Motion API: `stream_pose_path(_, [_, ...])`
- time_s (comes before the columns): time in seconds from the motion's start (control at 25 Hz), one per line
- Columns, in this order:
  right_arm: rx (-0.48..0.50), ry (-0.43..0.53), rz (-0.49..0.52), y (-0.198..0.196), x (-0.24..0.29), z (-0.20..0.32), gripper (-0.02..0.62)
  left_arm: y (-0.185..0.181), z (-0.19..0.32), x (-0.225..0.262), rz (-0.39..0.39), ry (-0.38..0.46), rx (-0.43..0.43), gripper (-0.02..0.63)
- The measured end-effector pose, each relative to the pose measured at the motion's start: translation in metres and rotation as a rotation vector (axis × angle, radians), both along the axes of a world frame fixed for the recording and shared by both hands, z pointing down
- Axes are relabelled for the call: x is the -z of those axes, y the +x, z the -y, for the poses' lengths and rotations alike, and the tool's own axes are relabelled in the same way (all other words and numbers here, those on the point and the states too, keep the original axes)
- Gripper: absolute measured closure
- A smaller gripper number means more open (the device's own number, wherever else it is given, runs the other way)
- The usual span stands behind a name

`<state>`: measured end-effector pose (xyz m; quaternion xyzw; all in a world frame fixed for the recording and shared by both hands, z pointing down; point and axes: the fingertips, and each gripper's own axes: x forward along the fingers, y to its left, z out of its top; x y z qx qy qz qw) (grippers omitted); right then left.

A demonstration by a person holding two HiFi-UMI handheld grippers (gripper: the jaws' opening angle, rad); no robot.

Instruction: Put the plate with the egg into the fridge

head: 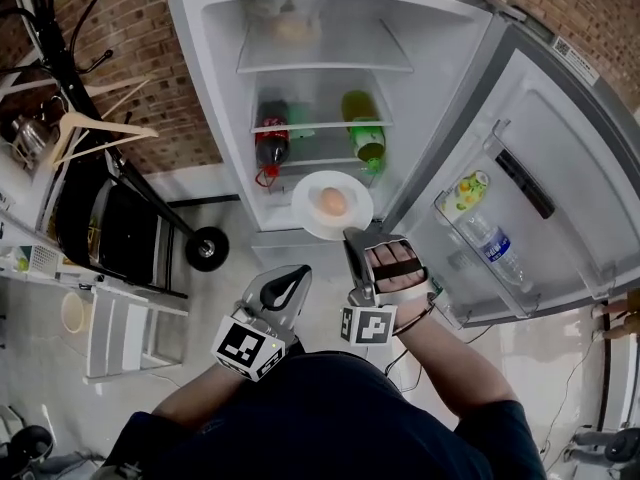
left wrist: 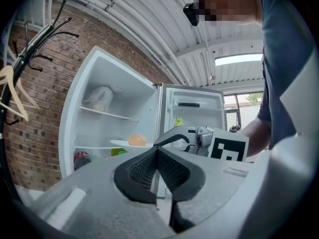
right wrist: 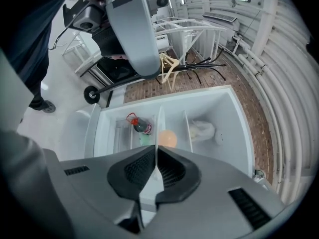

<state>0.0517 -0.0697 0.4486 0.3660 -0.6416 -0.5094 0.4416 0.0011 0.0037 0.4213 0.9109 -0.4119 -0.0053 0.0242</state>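
A white plate [head: 305, 218] with a brown egg [head: 333, 202] on it hangs level in front of the open fridge [head: 215, 88], near its lower shelves. My right gripper [head: 352, 236] is shut on the plate's near rim. In the right gripper view the plate [right wrist: 159, 123] shows edge-on, pinched between the pads, with the egg [right wrist: 169, 138] just past them. My left gripper [head: 290, 283] is lower left of the plate, shut and empty [left wrist: 157, 151]. From it I see the plate [left wrist: 124, 144] and egg [left wrist: 137, 140] ahead, apart from it.
Inside the fridge stand a cola bottle [head: 272, 148] and a green bottle [head: 365, 133]; a bag [head: 290, 23] lies on the top shelf. The open door [head: 560, 148] at right holds a water bottle [head: 495, 248]. A black wheeled cart [head: 130, 233] and wooden hangers [head: 95, 128] stand left.
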Motion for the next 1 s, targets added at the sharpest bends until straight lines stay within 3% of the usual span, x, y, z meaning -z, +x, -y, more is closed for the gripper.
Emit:
stream_pose_path(0.6, [-0.108, -0.012, 0.0, -0.04, 0.003, 0.139, 0.574, -0.041, 0.133, 0.008, 0.007, -0.002, -0.129, 0.601])
stream_pose_path(1.0, [-0.103, -0.05, -0.026, -0.044, -0.016, 0.196, 0.574, -0.044, 0.17, 0.005, 0.002, -0.012, -0.097, 0.601])
